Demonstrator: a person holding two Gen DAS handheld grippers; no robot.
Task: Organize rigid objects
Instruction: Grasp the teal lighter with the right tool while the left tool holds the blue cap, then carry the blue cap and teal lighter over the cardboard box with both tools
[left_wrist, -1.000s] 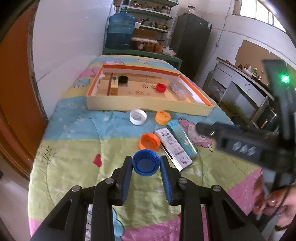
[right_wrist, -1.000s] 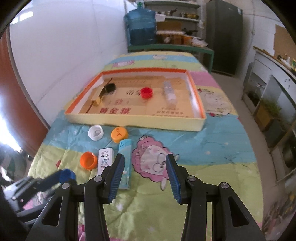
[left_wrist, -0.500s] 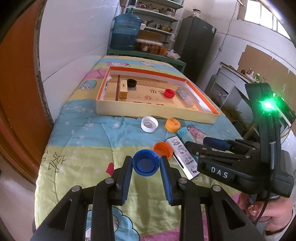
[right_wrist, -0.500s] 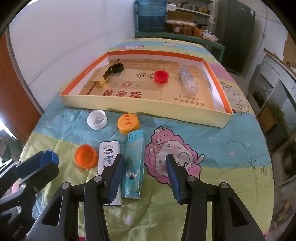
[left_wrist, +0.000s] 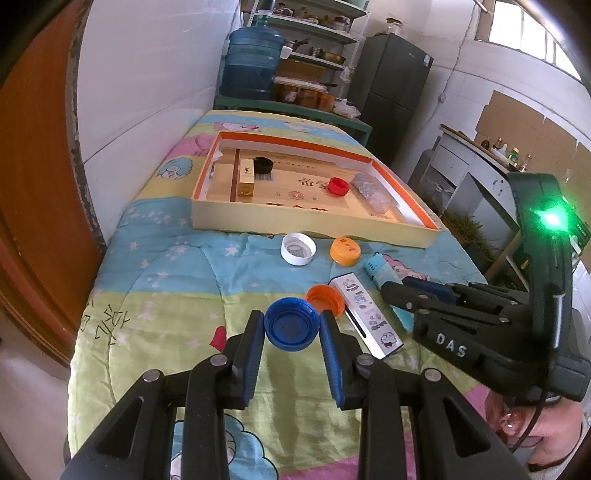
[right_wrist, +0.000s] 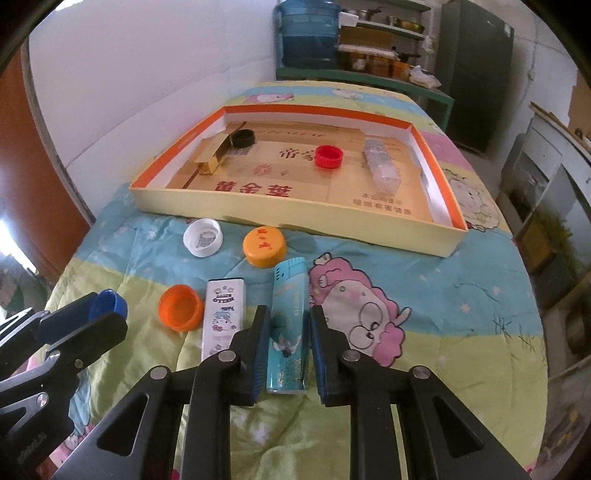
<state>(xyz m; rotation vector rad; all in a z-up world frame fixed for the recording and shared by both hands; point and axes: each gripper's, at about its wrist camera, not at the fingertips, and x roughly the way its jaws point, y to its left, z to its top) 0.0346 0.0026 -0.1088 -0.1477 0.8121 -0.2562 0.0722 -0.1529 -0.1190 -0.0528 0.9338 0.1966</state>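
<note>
My left gripper (left_wrist: 291, 334) is shut on a blue bottle cap (left_wrist: 291, 328), held open side up just above the quilt. My right gripper (right_wrist: 288, 332) straddles a teal lighter (right_wrist: 290, 328) that lies on the quilt. Its jaws are closing and the pads press on both long sides of the lighter. In the left wrist view the right gripper (left_wrist: 402, 290) comes in from the right over the teal lighter (left_wrist: 378, 267). In the right wrist view the left gripper (right_wrist: 99, 314) and the blue cap (right_wrist: 109, 304) show at the left edge.
A white patterned case (right_wrist: 223, 314), an orange cap (right_wrist: 181, 306), a yellow-orange cap (right_wrist: 264, 245) and a white cap (right_wrist: 203, 236) lie nearby. Behind them the shallow orange-rimmed box (right_wrist: 295, 225) holds a red cap (right_wrist: 328, 156), black cap (right_wrist: 242, 138), gold box and clear bottle (right_wrist: 380, 168).
The right gripper has come down and forward over the teal lighter, and its jaws have narrowed onto it. The left gripper keeps its hold on the blue cap.
</note>
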